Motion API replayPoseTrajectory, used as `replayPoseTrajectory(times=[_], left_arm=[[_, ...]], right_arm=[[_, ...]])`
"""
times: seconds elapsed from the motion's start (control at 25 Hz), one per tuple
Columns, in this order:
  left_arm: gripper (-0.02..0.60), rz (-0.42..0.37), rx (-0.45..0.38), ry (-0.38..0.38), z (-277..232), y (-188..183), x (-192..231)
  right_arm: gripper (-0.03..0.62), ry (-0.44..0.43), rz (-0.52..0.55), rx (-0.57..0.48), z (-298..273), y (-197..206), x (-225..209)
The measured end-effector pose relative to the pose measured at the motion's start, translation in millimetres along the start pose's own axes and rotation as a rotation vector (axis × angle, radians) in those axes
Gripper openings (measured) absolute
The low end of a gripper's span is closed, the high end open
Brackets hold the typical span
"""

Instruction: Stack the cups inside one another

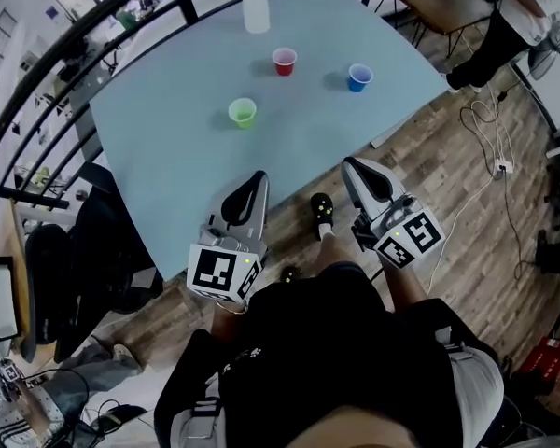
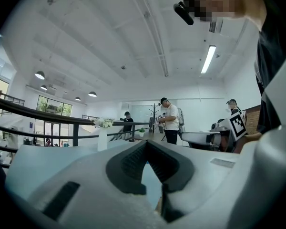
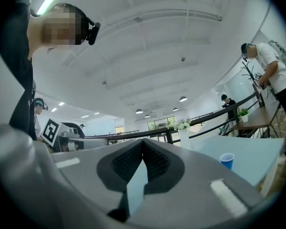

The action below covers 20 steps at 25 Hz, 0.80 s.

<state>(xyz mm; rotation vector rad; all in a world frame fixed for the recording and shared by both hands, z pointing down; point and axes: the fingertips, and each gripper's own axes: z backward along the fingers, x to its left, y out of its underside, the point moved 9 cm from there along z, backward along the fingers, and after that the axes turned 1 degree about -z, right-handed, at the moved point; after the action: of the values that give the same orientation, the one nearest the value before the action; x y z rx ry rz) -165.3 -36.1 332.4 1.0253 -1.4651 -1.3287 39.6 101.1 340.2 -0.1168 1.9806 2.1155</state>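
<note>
Three cups stand apart on the pale blue table (image 1: pixel 168 166): a green cup (image 1: pixel 243 112) nearest me, a red cup (image 1: pixel 284 61) behind it, and a blue cup (image 1: pixel 359 77) to the right. My left gripper (image 1: pixel 259 176) hovers over the table's near edge, short of the green cup, its jaws shut and empty. My right gripper (image 1: pixel 348 163) is at the same edge, below the blue cup, also shut on nothing. In the right gripper view the blue cup (image 3: pixel 227 160) shows at the right, beyond the closed fingertips (image 3: pixel 143 141). In the left gripper view no cup is visible past the closed fingertips (image 2: pixel 145 142).
A white vase with flowers (image 1: pixel 255 7) stands at the table's far edge. A black railing (image 1: pixel 65 59) runs along the left side, with a dark chair (image 1: pixel 93 241) below it. A person (image 1: pixel 509 17) stands at the upper right, and cables (image 1: pixel 490 143) lie on the wooden floor.
</note>
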Motion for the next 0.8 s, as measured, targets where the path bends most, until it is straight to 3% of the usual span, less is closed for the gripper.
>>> replayPoseTrajectory(times=[0.32,0.8], left_arm=[[-0.006,-0.029,0.009,-0.06,-46,-13,-12],[-0.008,-0.045,0.023,-0.202,-95,-24,19]], right_arm=[[0.0,-0.039,-0.01,0.01,-14,-16,-61],[0.0,-0.081,-0.027,0.014,-79,-29,-136]])
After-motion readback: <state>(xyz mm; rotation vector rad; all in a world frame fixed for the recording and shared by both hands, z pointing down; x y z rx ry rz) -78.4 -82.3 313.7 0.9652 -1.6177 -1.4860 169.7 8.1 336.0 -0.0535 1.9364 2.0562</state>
